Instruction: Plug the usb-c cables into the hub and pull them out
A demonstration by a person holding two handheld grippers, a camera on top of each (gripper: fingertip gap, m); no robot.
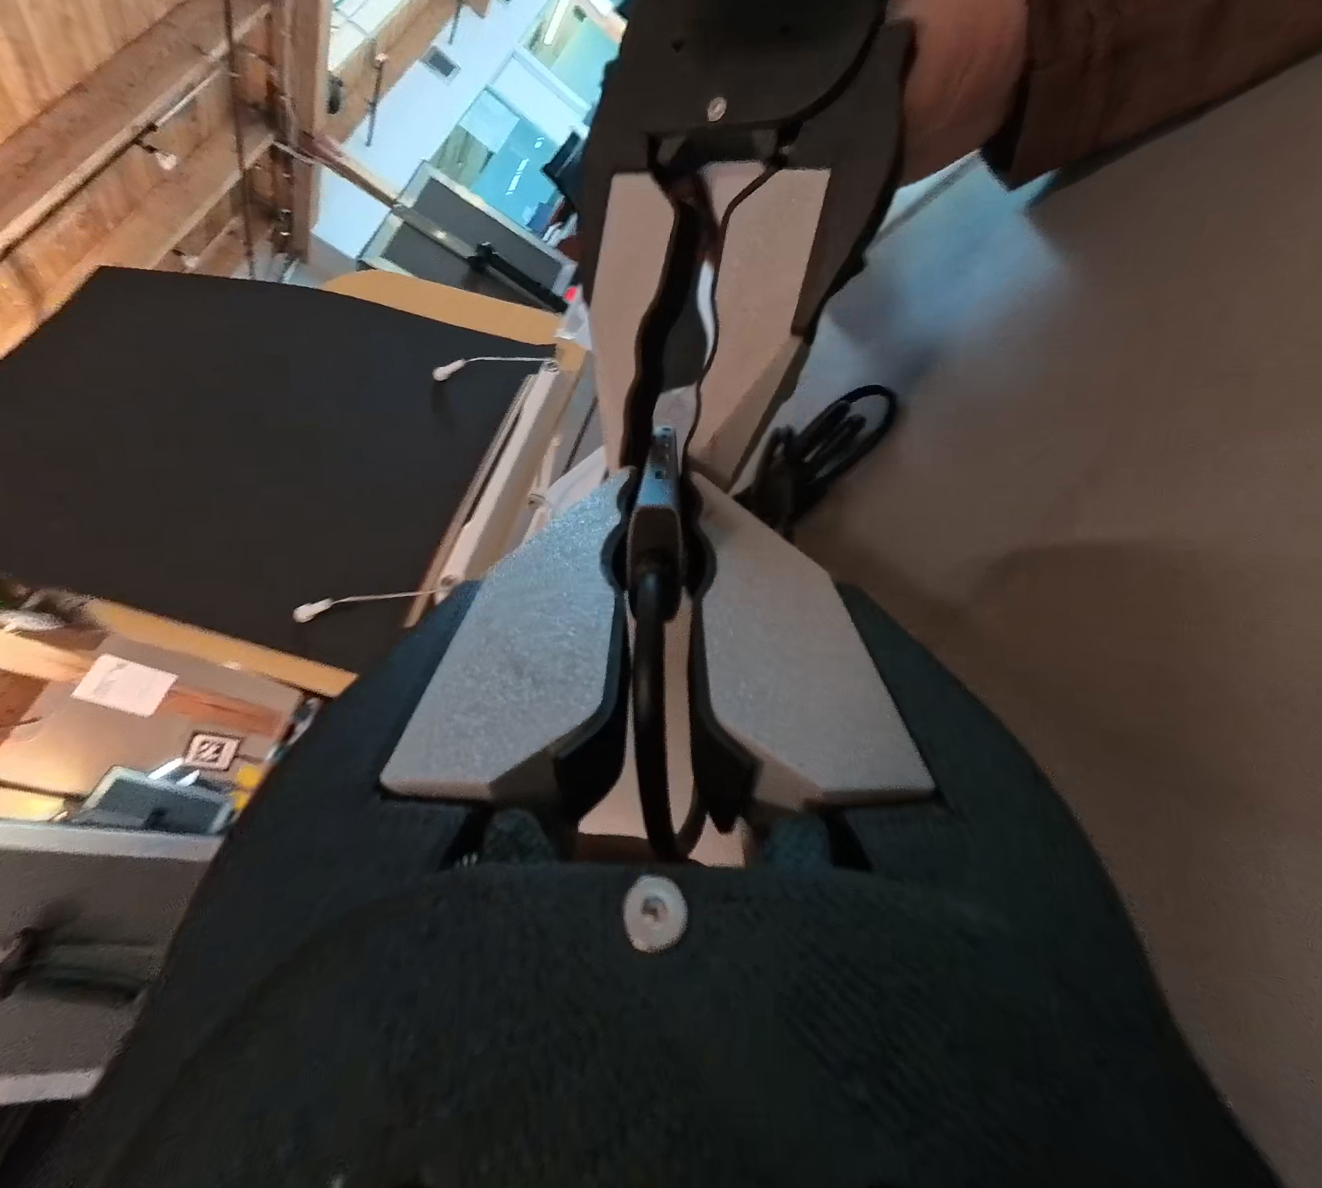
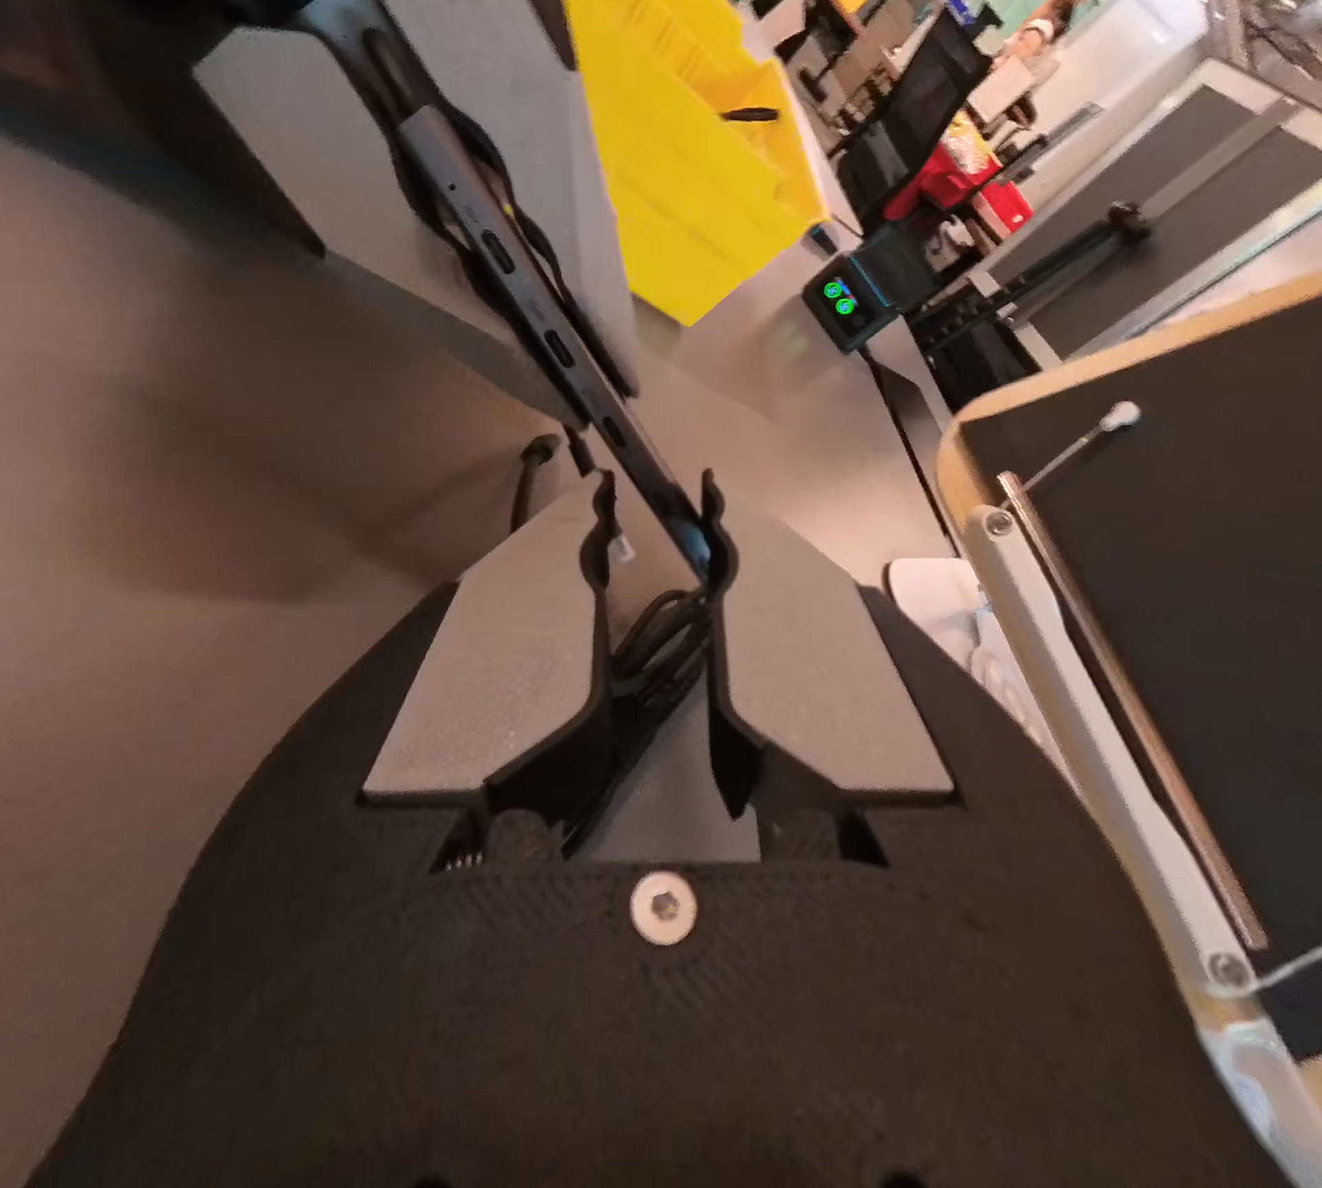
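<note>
Hub (image 2: 529,303) pinched edge-on at its cable end by the left gripper (image 1: 662,510), held off the grey table (image 2: 143,367) — ports exposed for plugging. Right gripper (image 2: 658,531) jaws slightly spread around the far end; contact unclear. Black cable coil (image 1: 830,431) lies beyond.

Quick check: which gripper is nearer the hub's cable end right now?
Left. The left gripper is clamped on the hub at that end, and the black cable runs back between its fingers. The right gripper is at the opposite, free end, with the hub's tip between its fingers.
</note>
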